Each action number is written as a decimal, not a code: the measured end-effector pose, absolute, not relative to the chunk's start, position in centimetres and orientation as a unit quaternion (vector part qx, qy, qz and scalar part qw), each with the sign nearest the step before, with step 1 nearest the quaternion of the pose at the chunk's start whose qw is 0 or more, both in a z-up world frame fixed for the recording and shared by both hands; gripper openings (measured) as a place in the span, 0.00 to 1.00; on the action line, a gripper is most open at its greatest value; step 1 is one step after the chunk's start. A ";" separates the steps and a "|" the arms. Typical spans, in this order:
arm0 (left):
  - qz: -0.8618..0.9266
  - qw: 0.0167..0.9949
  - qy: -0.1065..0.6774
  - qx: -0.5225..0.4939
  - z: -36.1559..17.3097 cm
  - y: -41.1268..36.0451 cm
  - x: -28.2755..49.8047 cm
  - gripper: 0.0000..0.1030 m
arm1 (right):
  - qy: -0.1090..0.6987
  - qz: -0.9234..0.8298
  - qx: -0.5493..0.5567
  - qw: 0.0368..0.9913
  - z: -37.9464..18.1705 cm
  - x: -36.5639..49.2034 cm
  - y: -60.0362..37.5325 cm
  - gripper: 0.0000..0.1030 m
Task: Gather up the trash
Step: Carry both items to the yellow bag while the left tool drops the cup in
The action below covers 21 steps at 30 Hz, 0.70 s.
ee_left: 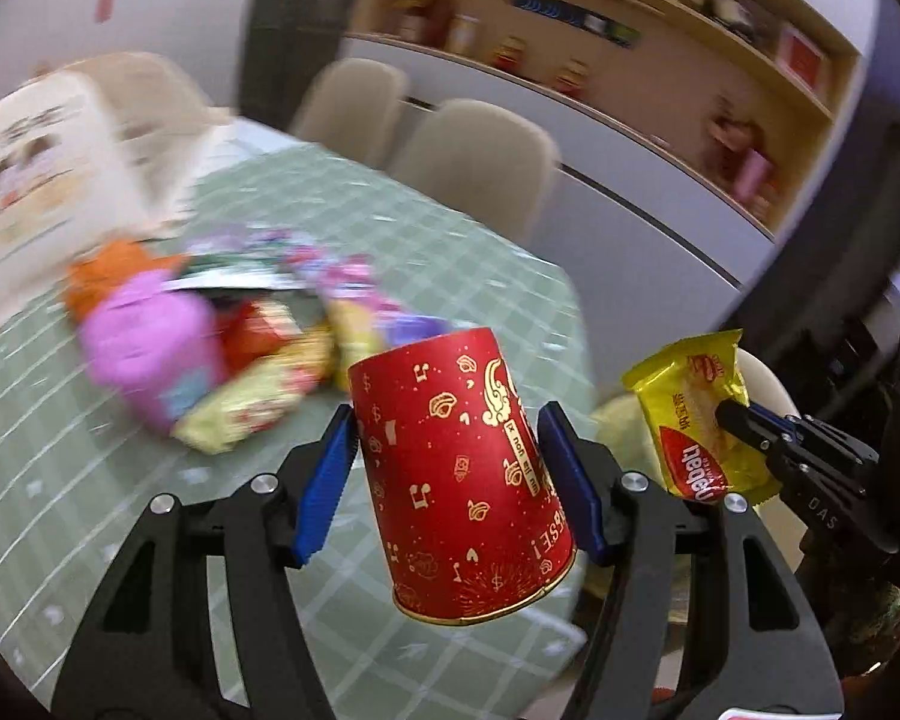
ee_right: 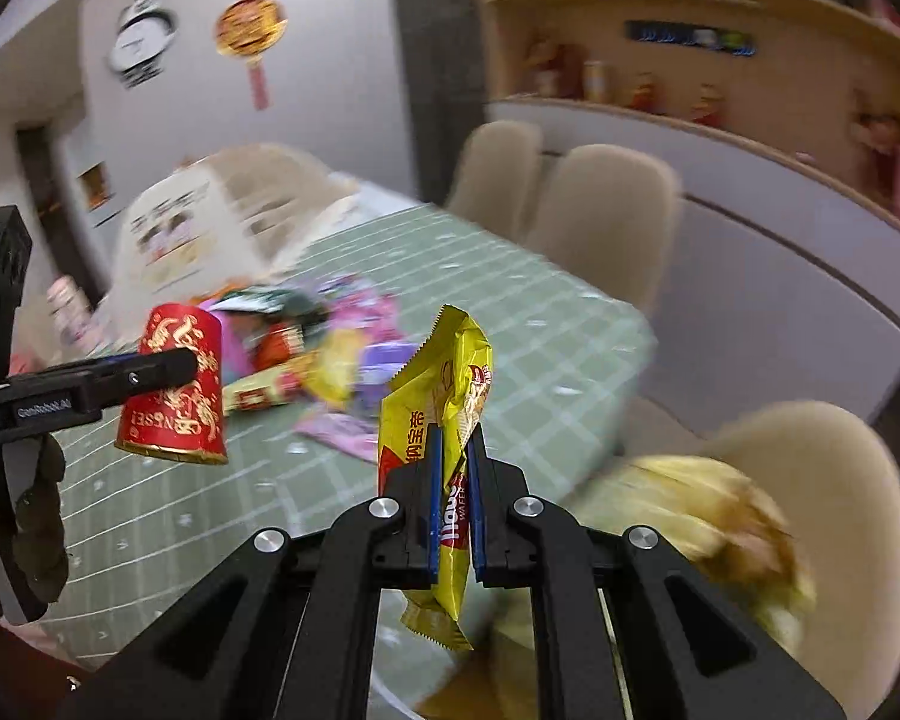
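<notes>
Red paper cup (ee_left: 462,468) pinched by left hand-held gripper (ee_left: 450,468), yellow wafer wrapper (ee_right: 444,420) by right hand-held gripper (ee_right: 455,468)

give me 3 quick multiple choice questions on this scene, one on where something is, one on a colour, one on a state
1. Where is the pile of loose wrappers?
A. on the green checked tablecloth
B. on a chair seat
C. on the wall shelf

2. What colour is the cup in the left claw?
A. blue with white dots
B. red with gold print
C. plain white

3. What is the state of the right claw?
A. wide open and empty
B. shut on a spoon
C. shut on the yellow wafer packet

Answers:
1 A, the wrappers lie on the cloth behind the cup.
2 B, gold motifs cover its red wall.
3 C, both blue pads press on the packet, which hangs clear of the table.
</notes>
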<state>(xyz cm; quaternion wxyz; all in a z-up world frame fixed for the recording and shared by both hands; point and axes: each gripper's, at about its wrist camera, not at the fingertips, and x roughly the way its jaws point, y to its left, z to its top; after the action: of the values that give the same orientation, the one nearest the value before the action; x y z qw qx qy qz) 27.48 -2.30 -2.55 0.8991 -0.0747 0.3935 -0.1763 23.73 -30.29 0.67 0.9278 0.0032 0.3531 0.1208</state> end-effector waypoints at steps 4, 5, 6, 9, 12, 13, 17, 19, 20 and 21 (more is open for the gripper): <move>-0.256 0.877 0.402 -0.055 -3.2 -9.1 28.7 0.57 | 0.338 0.049 0.010 0.940 1.7 21.1 -35.8 0.09; -0.271 0.872 0.405 -0.050 -3.5 -10.7 28.9 0.57 | 0.337 0.030 0.009 0.941 1.7 20.5 -37.0 0.09; -0.286 0.866 0.407 -0.045 -3.7 -12.3 29.0 0.57 | 0.336 0.011 0.009 0.942 1.8 20.1 -38.2 0.09; -0.333 0.846 0.416 -0.027 -4.8 -17.5 29.0 0.57 | 0.338 -0.035 0.019 0.940 1.7 18.7 -41.9 0.09; -0.360 0.833 0.420 -0.015 -5.4 -21.3 29.3 0.57 | 0.341 -0.063 0.027 0.937 1.3 18.0 -44.7 0.09; -0.370 0.828 0.422 -0.011 -5.7 -22.9 29.5 0.57 | 0.343 -0.068 0.029 0.936 1.1 17.9 -45.4 0.09; -0.406 0.803 0.437 -0.022 -6.6 -25.7 30.1 0.60 | 0.350 -0.076 0.029 0.933 0.2 17.8 -46.9 0.09; -0.421 0.789 0.448 -0.029 -7.0 -26.5 30.3 0.70 | 0.354 -0.075 0.035 0.932 -0.3 17.9 -47.6 0.09; -0.419 0.789 0.449 -0.029 -7.0 -26.5 30.4 0.76 | 0.356 -0.074 0.040 0.931 -0.8 17.9 -47.9 0.09; -0.416 0.791 0.449 -0.029 -7.1 -26.5 30.4 0.78 | 0.358 -0.071 0.043 0.930 -1.2 17.9 -48.0 0.09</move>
<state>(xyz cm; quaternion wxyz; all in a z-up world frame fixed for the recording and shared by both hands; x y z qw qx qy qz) 30.39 -26.53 -7.05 0.7906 -0.0291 0.4485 -0.4158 17.93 -47.99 -1.15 0.9300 0.0433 0.3580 -0.0709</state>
